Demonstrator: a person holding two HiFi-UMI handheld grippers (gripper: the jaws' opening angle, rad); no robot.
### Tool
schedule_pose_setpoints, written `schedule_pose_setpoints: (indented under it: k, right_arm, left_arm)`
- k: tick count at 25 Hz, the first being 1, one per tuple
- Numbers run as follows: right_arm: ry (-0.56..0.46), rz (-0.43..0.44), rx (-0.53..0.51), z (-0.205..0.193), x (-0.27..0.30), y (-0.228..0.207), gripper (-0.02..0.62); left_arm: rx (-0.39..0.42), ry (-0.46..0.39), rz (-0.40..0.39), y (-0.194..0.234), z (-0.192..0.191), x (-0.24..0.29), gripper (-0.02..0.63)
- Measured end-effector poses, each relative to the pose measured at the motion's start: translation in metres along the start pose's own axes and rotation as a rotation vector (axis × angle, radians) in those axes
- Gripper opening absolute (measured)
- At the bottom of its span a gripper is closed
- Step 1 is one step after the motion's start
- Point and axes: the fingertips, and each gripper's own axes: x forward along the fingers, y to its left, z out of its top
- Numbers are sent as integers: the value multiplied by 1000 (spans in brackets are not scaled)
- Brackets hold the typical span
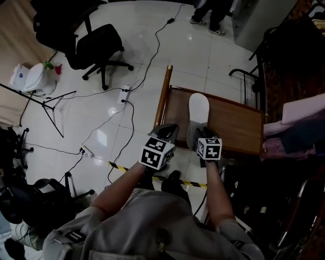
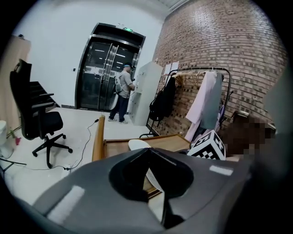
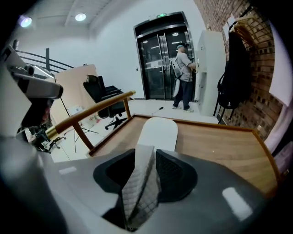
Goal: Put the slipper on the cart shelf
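A white slipper (image 1: 198,107) lies lengthwise on the brown wooden cart shelf (image 1: 236,127), toe pointing away from me. My right gripper (image 1: 199,134) is at its near end, shut on the slipper's quilted grey-white upper (image 3: 143,178), which stands pinched between the jaws. In the right gripper view the sole (image 3: 158,132) stretches ahead over the shelf (image 3: 219,146). My left gripper (image 1: 168,131) hovers at the shelf's near left corner, jaws together with nothing in them. In the left gripper view (image 2: 147,151) the slipper (image 2: 137,144) shows just beyond the jaws.
A wooden handle rail (image 1: 163,96) runs along the cart's left side. Black office chair (image 1: 96,48), cables and a power strip (image 1: 124,94) lie on the tiled floor to the left. A clothes rack (image 2: 201,100) stands by the brick wall. A person (image 1: 208,15) stands far back.
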Motion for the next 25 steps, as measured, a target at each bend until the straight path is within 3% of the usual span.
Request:
schedule_pose_setpoints:
  k: [5, 7, 9, 15, 25]
  right_arm:
    - [63, -24, 41, -19, 22, -6, 106]
    - [73, -32, 47, -24, 24, -7, 23]
    - [63, -25, 46, -22, 20, -5, 11]
    - [-37, -41, 54, 10, -20, -11, 8]
    - [-240, -220, 83, 64, -131, -29, 8]
  left_arm:
    - [-7, 12, 18, 9, -4, -6, 8]
    - [-4, 13, 7, 10, -4, -8, 8]
    - [5, 12, -8, 10, -2, -8, 8]
    - [29, 16, -77, 3, 8, 3, 8]
    - [150, -28, -267, -52, 57, 20, 8]
